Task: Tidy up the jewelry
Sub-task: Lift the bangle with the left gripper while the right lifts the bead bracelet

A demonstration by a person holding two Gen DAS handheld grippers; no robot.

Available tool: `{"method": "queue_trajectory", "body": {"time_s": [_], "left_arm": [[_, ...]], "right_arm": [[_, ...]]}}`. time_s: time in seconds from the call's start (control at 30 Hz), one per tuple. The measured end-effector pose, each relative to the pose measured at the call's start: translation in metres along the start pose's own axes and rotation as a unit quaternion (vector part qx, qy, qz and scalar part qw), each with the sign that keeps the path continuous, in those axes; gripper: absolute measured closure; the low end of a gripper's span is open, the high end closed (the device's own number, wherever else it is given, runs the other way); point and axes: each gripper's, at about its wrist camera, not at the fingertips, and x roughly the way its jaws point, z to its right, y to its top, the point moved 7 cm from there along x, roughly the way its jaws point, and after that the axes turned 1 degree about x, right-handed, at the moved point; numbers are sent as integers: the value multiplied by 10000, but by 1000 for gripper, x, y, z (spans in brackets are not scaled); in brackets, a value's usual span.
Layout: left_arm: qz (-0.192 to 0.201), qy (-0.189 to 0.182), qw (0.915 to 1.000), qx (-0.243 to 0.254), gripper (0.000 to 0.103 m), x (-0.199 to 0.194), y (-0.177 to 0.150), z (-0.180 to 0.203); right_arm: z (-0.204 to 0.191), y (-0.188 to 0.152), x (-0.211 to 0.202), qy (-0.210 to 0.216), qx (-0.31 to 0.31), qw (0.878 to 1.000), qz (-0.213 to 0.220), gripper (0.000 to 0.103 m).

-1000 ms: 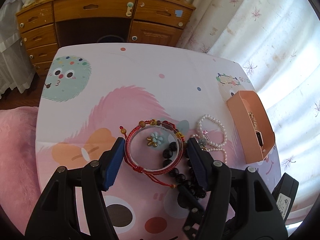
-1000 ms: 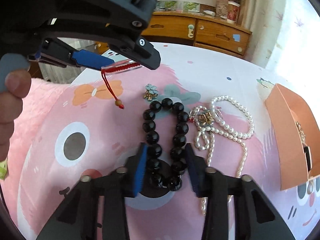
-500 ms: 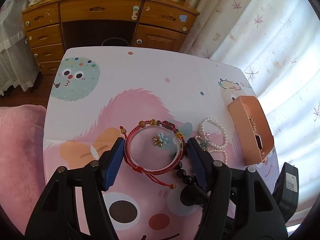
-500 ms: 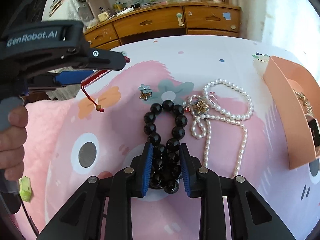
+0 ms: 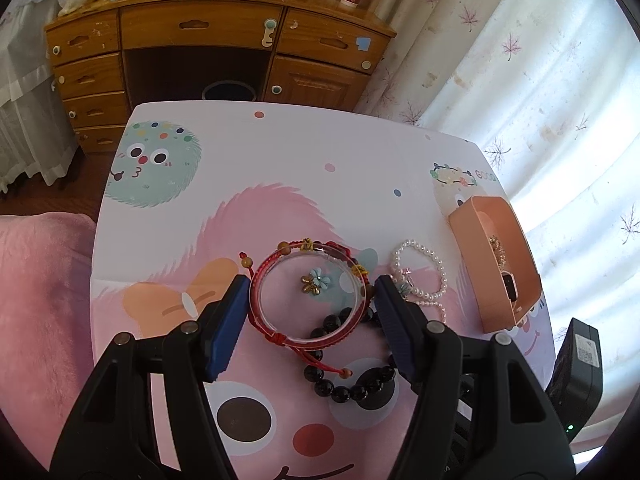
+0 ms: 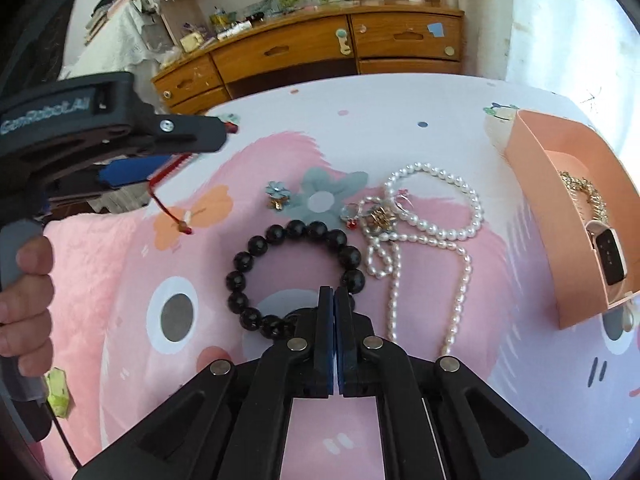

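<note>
Since a second ago the black bead bracelet (image 6: 294,276) has spread from a pinched double strand into a round loop, and the right gripper (image 6: 333,300) has just been closing: its jaws now meet flat, nipping the loop's near edge by the cord between beads, it seems. Ahead and to the right sits the orange box (image 6: 532,208) (a watch and gold chain already inside), the right hand much nearer it. The left gripper (image 5: 308,292) stands half open, clamping the red bangle (image 5: 310,294) crosswise, a red cord dangling.
</note>
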Motion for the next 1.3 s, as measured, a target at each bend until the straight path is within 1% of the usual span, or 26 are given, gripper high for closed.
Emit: {"method": "queue_trajectory", "body": {"time_s": [0.07, 0.17, 0.2, 0.33, 0.57, 0.6, 0.73, 0.87, 1.07, 1.13, 1.17, 1.2, 1.3], "left_arm": [[-3, 6, 10000, -14, 42, 0, 0, -1], [2, 14, 10000, -26, 42, -1, 0, -2], [1, 21, 10000, -36, 42, -1, 0, -3], [6, 24, 10000, -83, 42, -2, 0, -6], [29, 69, 9999, -144, 42, -6, -2, -12], [33, 75, 9999, -149, 42, -6, -2, -13], [56, 105, 9998, -174, 42, -9, -3, -15], [79, 105, 9997, -191, 42, -13, -3, -16], [152, 74, 9998, -137, 42, -20, -1, -7], [188, 34, 9997, -123, 42, -22, 1, -3], [206, 7, 9997, -109, 42, -24, 2, 0], [243, -27, 9997, -79, 42, -25, 3, 5], [431, -156, 9989, -8, 42, -32, 7, 16]], "right_arm": [[2, 1, 2, -154, -18, 9999, -45, 98], [5, 0, 4, -106, 128, 9998, -111, 88], [6, 1, 4, -88, 197, 9997, -86, 88], [5, 3, 8, -25, 249, 9996, -89, 88], [-6, 7, 22, -11, 142, 9997, -208, 88], [-7, 8, 25, -23, 131, 9996, -260, 88], [-14, 10, 29, -274, -164, 9992, -238, 89], [-12, 10, 27, -228, -152, 9995, -172, 89], [-14, 21, -6, 33, -279, 9995, 127, 89], [-15, 26, -19, 187, -252, 9993, 182, 89], [-16, 29, -27, 356, -197, 9990, 199, 89], [-17, 32, -35, 497, -161, 9983, 262, 89], [-21, 45, -61, 680, -194, 9961, 522, 89]]}}
